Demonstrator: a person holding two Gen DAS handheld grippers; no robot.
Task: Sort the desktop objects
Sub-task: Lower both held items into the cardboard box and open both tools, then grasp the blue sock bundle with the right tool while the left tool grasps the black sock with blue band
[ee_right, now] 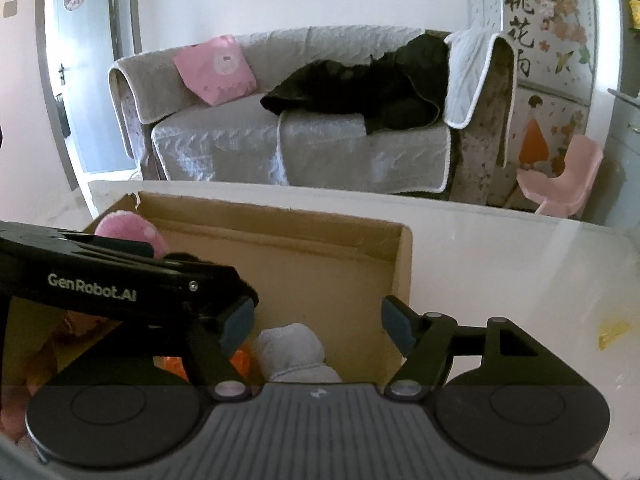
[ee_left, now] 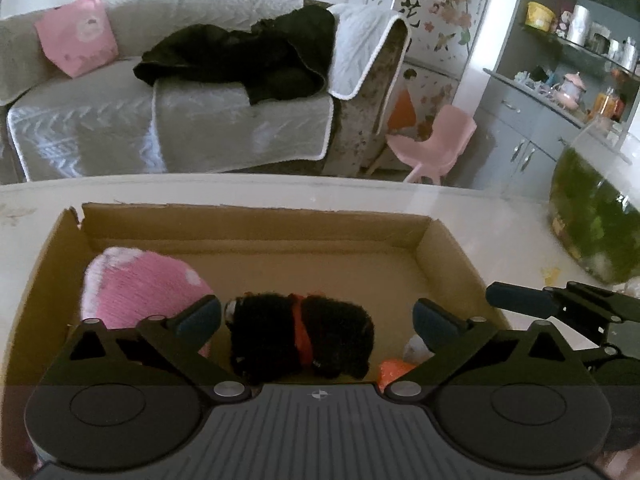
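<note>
Hovering over the cardboard box point(ee_left: 440, 240), both grippers stood open and empty, with the sorted things lying in it below them.

The left gripper point(ee_left: 318, 316) had its jaws spread wide around the black plush toy point(ee_left: 300, 336), pads clear of it; the toy's long axis ran left to right across the gap, the pink knitted item point(ee_left: 136, 288) just left of it. The right gripper point(ee_right: 318, 326), partly open, straddled the grey sock point(ee_right: 292, 352) without touching it, an orange object point(ee_right: 242, 360) beside it. The box's right wall stood near that gripper's right finger point(ee_right: 396, 328); the far half of the box and the white table point(ee_right: 520, 264) to the right lay free.
</note>
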